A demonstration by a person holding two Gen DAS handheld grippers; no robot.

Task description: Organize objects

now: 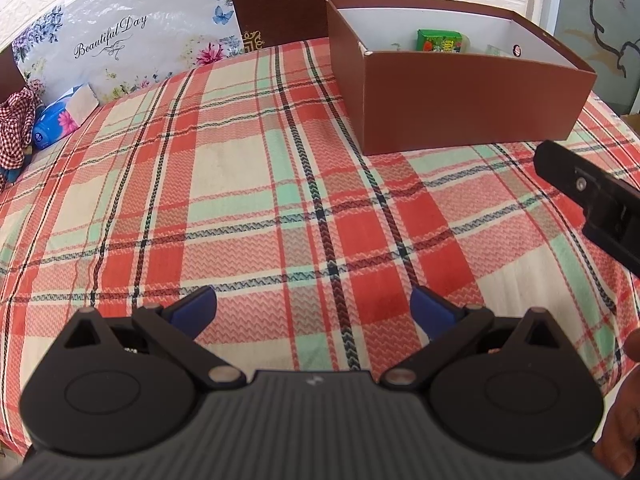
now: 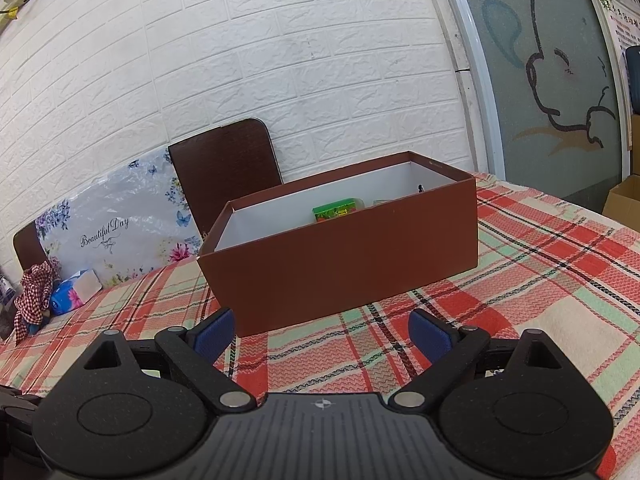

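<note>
A brown cardboard box (image 1: 460, 96) with a white inside stands on the plaid cloth at the far right; it also shows in the right wrist view (image 2: 344, 264). A green packet (image 1: 440, 41) stands inside it, also seen in the right wrist view (image 2: 336, 209), with pale items beside it. My left gripper (image 1: 314, 312) is open and empty above the cloth, well short of the box. My right gripper (image 2: 322, 334) is open and empty, close to the box's near wall. Part of the right gripper's body (image 1: 592, 196) shows at the right edge of the left wrist view.
A plaid cloth (image 1: 240, 200) covers the surface. At the far left lie a blue tissue pack (image 1: 60, 120) and a red checked cloth (image 1: 16, 132). A floral board (image 1: 120, 32) and a dark chair back (image 2: 228, 168) lean by the white brick wall.
</note>
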